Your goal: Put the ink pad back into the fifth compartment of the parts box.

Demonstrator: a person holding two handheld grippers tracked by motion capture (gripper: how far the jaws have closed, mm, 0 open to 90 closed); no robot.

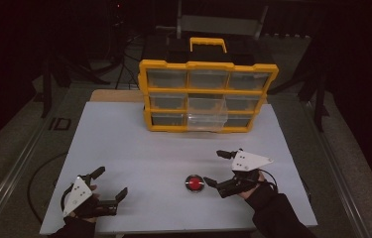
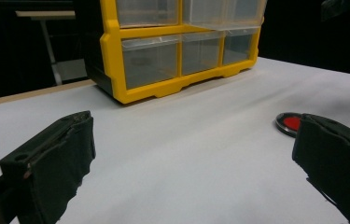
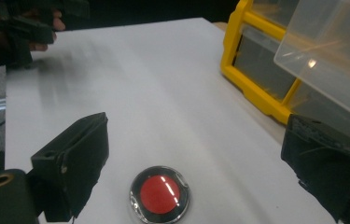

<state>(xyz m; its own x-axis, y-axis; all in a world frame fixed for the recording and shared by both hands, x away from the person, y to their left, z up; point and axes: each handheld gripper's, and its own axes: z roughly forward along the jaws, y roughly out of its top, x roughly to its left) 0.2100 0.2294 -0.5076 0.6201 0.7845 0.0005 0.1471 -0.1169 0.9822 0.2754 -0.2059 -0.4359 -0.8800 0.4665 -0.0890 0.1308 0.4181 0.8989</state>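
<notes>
1. Right hand-held gripper [image 1: 218, 168]: jaws spread wide and empty, poised low over the white bench [image 1: 124, 148]. In the right gripper view the round red-centred disc [image 3: 159, 194] lies flat on the bench between and just ahead of the two jaws, touching neither; this framing suggests a grasp is being lined up.

2. Red-centred disc [image 1: 194, 183]: a small round piece with a dark, shiny rim, lying alone on the bench just beside the right hand-held gripper, on its inner side. It lies well short of the drawer cabinet.

3. Left hand-held gripper [image 1: 110, 184]: jaws likewise spread, holding nothing, resting near the bench's near edge. From it the disc [image 2: 290, 123] appears ahead and off to the right, well apart. The gripper seems parked, leaving the work to the right hand.

4. Yellow-framed drawer cabinet [image 1: 208, 94]: stands upright at the far side of the bench, beyond both grippers, its clear drawers facing the person.

5. Pulled-out clear drawer [image 1: 207, 117]: juts forward from the lower middle of the cabinet, ahead of the right hand-held gripper; left open, it is probably the disc's destination.
</notes>
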